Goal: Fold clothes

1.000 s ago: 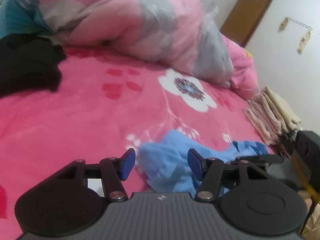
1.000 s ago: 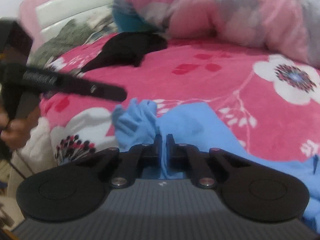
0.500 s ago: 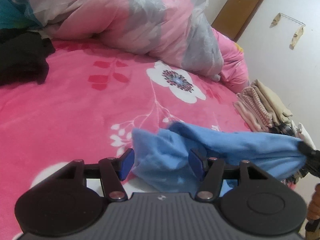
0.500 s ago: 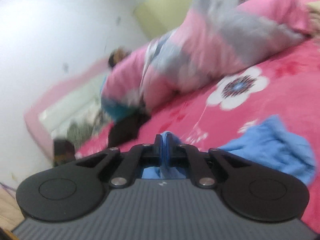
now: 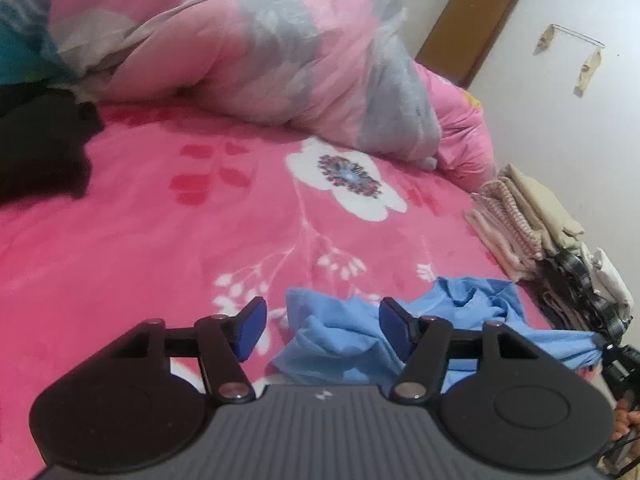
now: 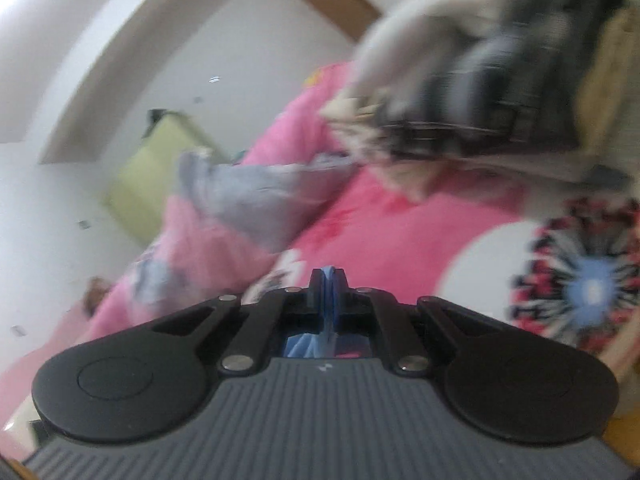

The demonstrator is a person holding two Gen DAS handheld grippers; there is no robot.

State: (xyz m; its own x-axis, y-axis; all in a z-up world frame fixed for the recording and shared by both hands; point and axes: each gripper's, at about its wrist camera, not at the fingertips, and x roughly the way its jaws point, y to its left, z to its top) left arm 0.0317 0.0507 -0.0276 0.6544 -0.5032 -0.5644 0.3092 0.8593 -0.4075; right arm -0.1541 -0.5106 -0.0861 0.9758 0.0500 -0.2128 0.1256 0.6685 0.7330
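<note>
Left wrist view: the left gripper hangs low over a pink flowered bedspread. Its jaws stand spread and have just been opening further. A blue garment lies crumpled on the bedspread between and beyond the two blue pads; neither pad presses on it. From there the cloth runs rightward in a drawn-out strip to the right gripper, visible at the right edge of this view, where one end is held. A rumpled pink and grey quilt is heaped across the far side of the bed. A black garment lies at the left edge, well apart from the blue one. A stack of folded clothes sits along the right edge of the bed, near the blue garment but not touching it. A brown door is set in the white wall behind.

Right wrist view: the picture is blurred and tilted. The right gripper has its jaws pressed together, pinching a fold of the blue garment; blue cloth shows between the pads and just behind them. Beyond lie the bedspread and the quilt. The stack of folded clothes fills the upper right, too blurred to tell single items.
</note>
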